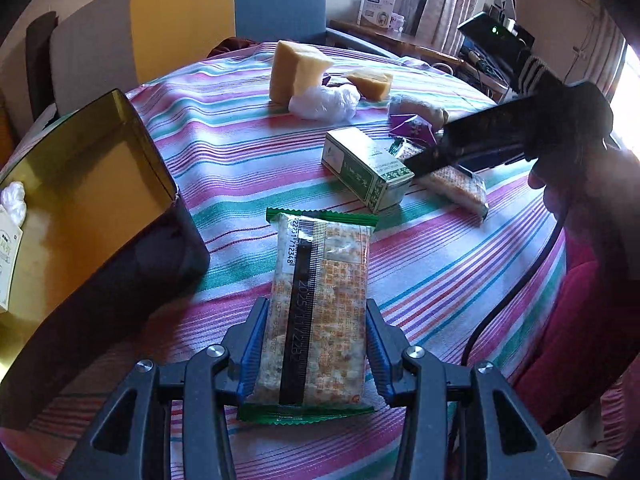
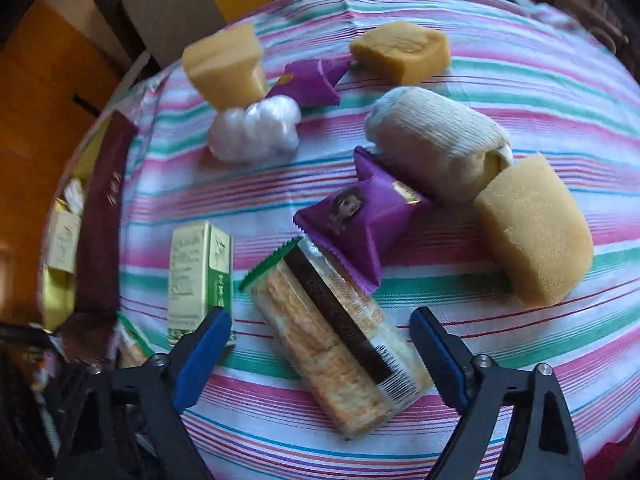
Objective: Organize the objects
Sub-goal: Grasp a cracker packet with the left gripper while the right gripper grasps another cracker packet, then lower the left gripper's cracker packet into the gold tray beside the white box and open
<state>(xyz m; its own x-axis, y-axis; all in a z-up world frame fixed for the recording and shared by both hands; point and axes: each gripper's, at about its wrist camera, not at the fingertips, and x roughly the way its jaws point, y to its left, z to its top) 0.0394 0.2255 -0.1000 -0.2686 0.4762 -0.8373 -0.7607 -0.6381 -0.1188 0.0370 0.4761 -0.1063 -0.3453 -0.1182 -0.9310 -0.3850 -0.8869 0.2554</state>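
Left gripper [image 1: 316, 354] jaws clench a cracker packet [image 1: 318, 308] above the table [image 1: 440, 264]; right gripper [image 2: 320, 344] jaws, spread wide, straddle a second cracker packet [image 2: 340, 344] lying there untouched.

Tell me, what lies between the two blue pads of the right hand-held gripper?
In the right wrist view, a cracker packet lies on the striped tablecloth between the pads of the right hand-held gripper, untouched.
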